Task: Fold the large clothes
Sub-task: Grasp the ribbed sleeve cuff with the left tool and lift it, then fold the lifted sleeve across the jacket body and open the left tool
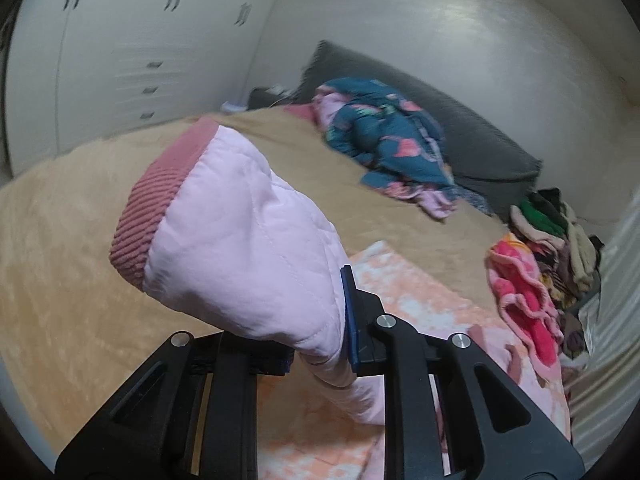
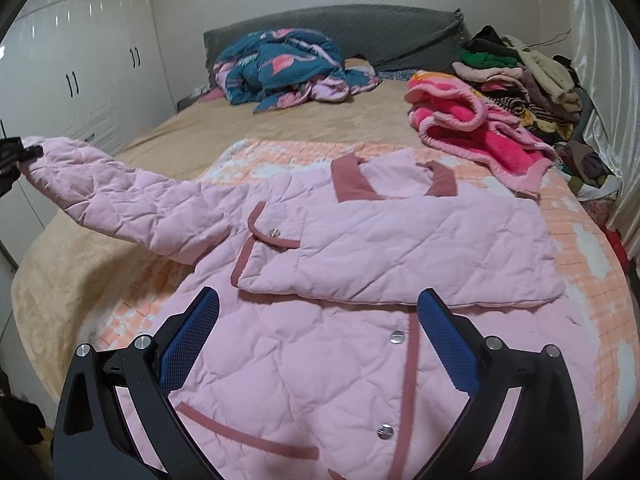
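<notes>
A pink quilted jacket (image 2: 360, 248) with dark pink trim lies on a peach blanket (image 2: 580, 240) on the bed, its right side folded over the front. My left gripper (image 1: 320, 344) is shut on the jacket's left sleeve (image 1: 240, 240) near the ribbed cuff and holds it up off the bed. In the right wrist view this sleeve (image 2: 104, 196) stretches out to the left, with the left gripper (image 2: 16, 160) at its end. My right gripper (image 2: 320, 344) is open and empty, above the jacket's lower front.
A tan bedspread (image 2: 200, 128) covers the bed. A crumpled blue floral quilt (image 2: 280, 68) lies near the grey headboard (image 2: 360, 28). A bright pink fleece garment (image 2: 472, 128) and a pile of clothes (image 2: 520, 76) sit at the right. White wardrobes (image 2: 80, 60) stand at the left.
</notes>
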